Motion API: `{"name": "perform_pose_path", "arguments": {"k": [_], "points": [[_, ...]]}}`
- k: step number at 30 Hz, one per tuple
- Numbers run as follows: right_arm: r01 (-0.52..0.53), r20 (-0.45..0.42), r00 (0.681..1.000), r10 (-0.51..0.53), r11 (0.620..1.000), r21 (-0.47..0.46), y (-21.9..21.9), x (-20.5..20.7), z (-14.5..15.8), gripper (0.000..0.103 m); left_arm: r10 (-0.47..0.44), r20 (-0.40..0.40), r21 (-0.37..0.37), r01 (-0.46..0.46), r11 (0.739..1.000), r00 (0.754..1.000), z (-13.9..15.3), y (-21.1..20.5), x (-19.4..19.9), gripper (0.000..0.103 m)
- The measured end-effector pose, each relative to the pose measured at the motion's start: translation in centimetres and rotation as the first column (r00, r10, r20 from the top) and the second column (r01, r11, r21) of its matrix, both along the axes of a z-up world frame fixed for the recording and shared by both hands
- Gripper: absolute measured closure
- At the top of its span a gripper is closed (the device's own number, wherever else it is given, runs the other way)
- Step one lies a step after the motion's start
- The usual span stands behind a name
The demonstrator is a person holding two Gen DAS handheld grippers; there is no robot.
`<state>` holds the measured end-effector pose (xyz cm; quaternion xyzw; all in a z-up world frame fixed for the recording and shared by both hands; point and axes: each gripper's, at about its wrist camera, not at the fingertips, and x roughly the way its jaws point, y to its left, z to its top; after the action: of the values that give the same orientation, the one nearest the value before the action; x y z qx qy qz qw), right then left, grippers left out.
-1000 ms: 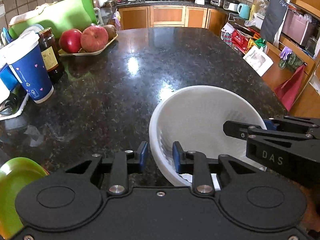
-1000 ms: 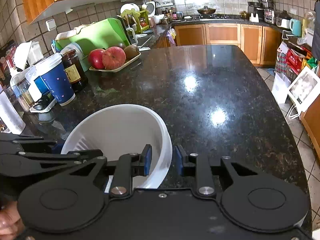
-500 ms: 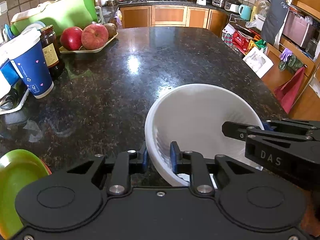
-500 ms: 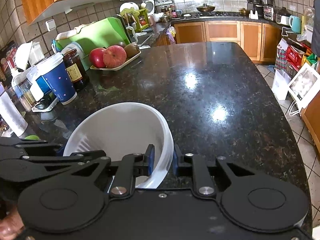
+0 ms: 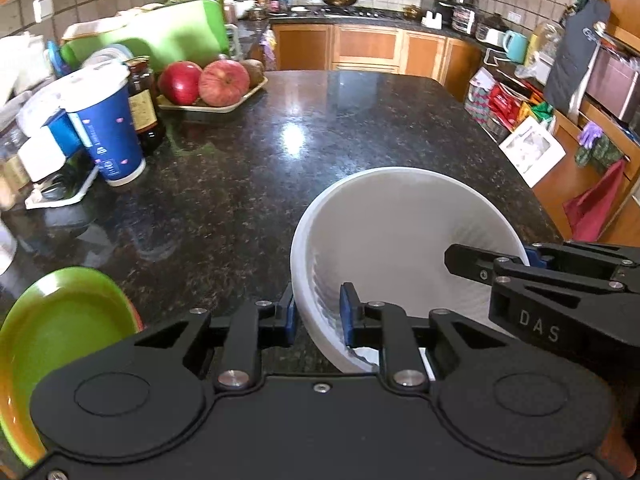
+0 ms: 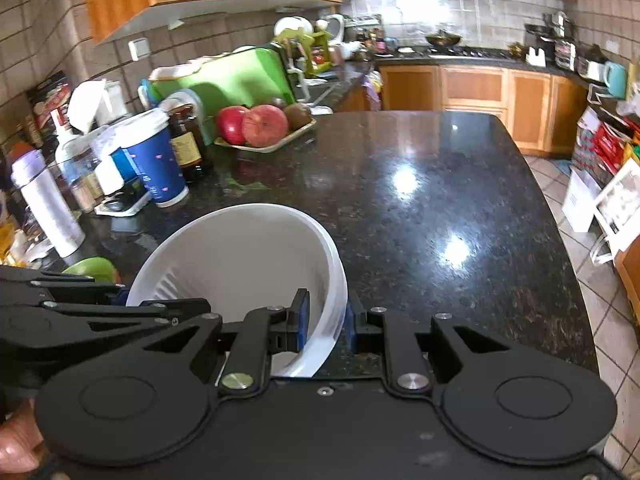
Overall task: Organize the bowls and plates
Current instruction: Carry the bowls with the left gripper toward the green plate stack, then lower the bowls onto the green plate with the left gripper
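**Two grippers on one white bowl**

Both of your grippers hold the same bowl (image 5: 404, 240), a round white plastic one with fine ribs running down its inner wall. Your left gripper (image 5: 318, 312) has its blue-padded jaws pinching the bowl's left rim, one pad outside and one inside. Your right gripper (image 6: 325, 322) pinches the opposite rim the same way. The bowl sits tilted near the front edge of the table (image 6: 440, 200), a glossy black speckled granite top; whether it touches the stone you cannot tell.

The only clear writing is "DAS", in pale letters on the black body of your right gripper as seen from the left wrist view. A green bowl (image 5: 60, 340), smooth and shallow, lies at the table's near left corner. Farther back stand a blue paper cup (image 5: 106, 128) with small pink marks and a white lid, a dark jar (image 5: 144, 100) with a yellowish label too blurred to read, and a pale tray (image 5: 208, 106) of red apples.
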<state>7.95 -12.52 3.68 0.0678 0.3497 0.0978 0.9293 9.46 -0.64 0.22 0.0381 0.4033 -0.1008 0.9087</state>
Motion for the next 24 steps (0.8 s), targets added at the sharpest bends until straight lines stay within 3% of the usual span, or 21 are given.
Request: {"name": "perform_pose_path", "arguments": {"k": [13, 24], "points": [[-0.160, 0.050, 0.986, 0.160, 0.987, -0.009, 2.5, -1.8, 1.5, 0.083, 0.146, 0.033, 0.006, -0.147, 0.989, 0.989, 1.3, 3.1, -2.9, 0.075], [-0.177, 0.077, 0.981, 0.177, 0.984, -0.012, 9.7, -3.3, 2.9, 0.083, 0.129, 0.059, 0.018, -0.131, 0.991, 0.990, 2.6, 10.2, -4.6, 0.075]]}}
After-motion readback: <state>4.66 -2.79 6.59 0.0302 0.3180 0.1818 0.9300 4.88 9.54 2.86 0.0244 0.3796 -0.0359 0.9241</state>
